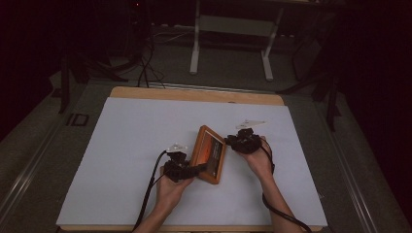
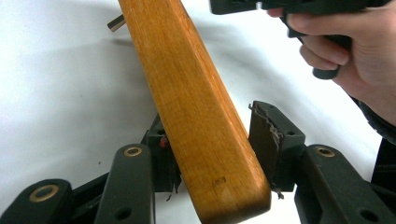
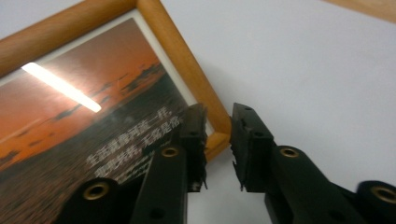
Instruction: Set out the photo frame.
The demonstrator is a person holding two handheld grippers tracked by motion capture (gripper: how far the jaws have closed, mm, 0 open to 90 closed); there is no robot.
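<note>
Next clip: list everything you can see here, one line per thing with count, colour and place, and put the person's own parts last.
picture frame: one, orange-brown wood around a sunset photo with white lettering, middle of the sheet, tilted up between the two tongs
sheet: one, white, covering most of the table
table: one, light wood, edge showing at the far side
stand: one, white, on the floor beyond the table
left tongs: one, black, jaws either side of the frame's near edge
right tongs: one, black, jaws apart at the frame's corner
hands: two, entering from the bottom
</note>
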